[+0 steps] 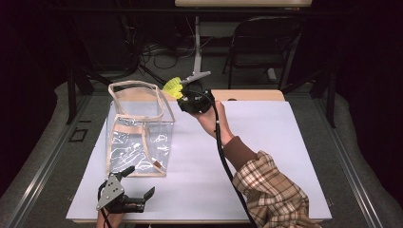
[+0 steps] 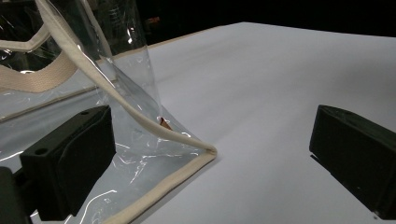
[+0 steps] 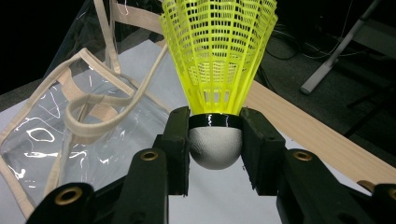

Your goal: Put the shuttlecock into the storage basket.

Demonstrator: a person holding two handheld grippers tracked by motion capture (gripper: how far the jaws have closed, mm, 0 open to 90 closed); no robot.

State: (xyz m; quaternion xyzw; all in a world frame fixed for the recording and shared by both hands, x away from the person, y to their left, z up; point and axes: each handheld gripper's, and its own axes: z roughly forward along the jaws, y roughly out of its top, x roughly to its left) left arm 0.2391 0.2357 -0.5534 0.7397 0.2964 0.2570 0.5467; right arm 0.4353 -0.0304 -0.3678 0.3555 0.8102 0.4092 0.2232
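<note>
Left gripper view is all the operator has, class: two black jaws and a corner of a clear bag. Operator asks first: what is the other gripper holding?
Observer: The right gripper is shut on a yellow shuttlecock, pads on its white cork.
Operator: Where is it relative to the bag?
Observer: In the high view it is raised beside the far right corner of the clear bag.
Operator: Is my gripper touching the bag?
Observer: The left gripper stands open just in front of the bag; contact is unclear.

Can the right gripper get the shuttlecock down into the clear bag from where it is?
Probably yes. The right gripper holds the yellow shuttlecock by its white cork just beside the clear bag, whose top stands open; only the loose beige straps lie near the opening.
</note>
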